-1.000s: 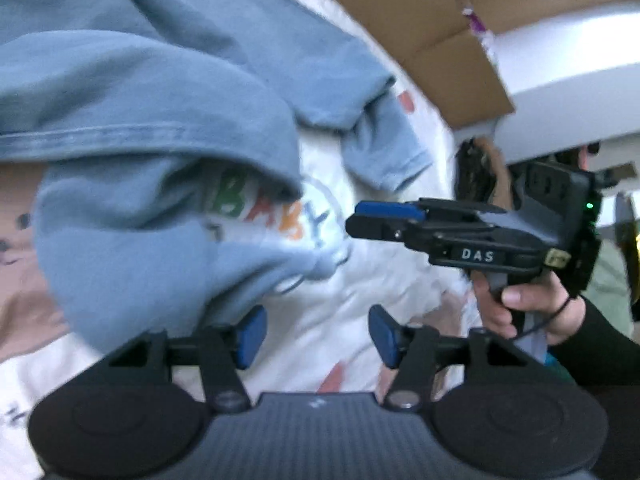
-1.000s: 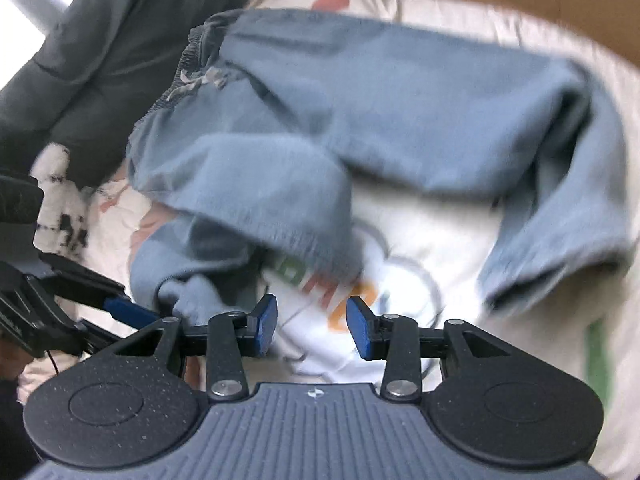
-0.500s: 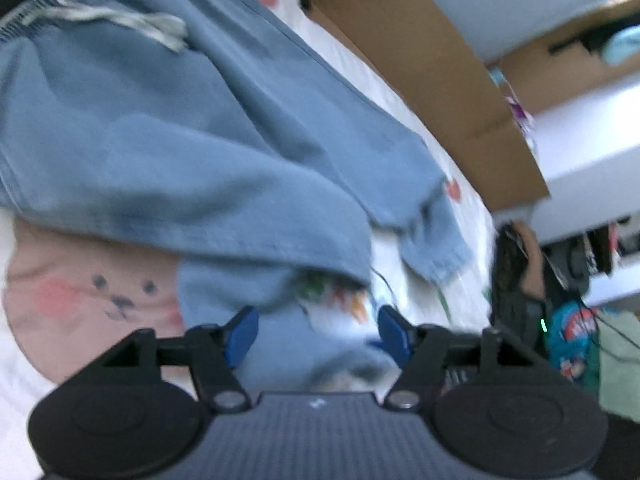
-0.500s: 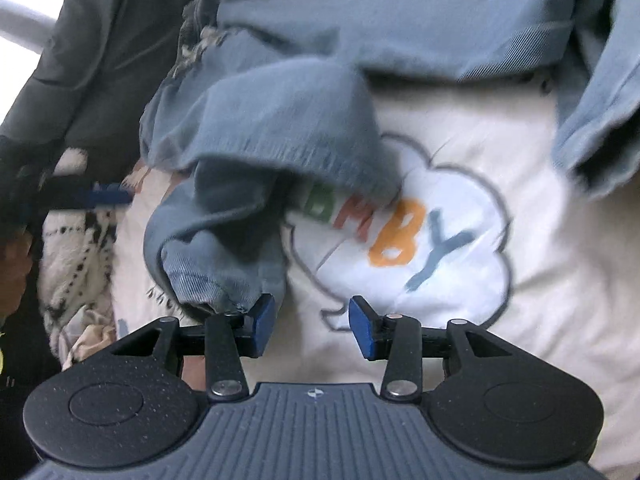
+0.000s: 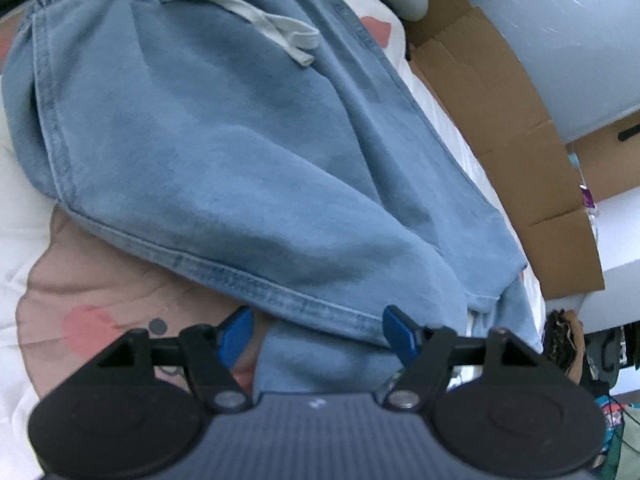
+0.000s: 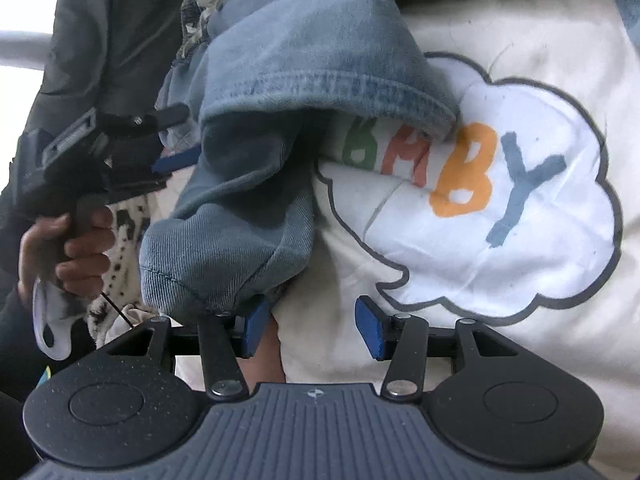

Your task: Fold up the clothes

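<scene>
The light blue denim drawstring trousers (image 5: 248, 152) lie spread on the white quilted bed cover (image 6: 500, 32), one leg doubled over, its cuffed end (image 6: 224, 256) bunched and loose; I judge the folding barely begun, with squaring and further folds left. The left tongs (image 5: 318, 330) are spread, the leg's hemmed edge running between them and on toward twelve o'clock. The right tongs (image 6: 312, 330) are spread too, empty, the cuff just beside the left finger at ten o'clock.
</scene>
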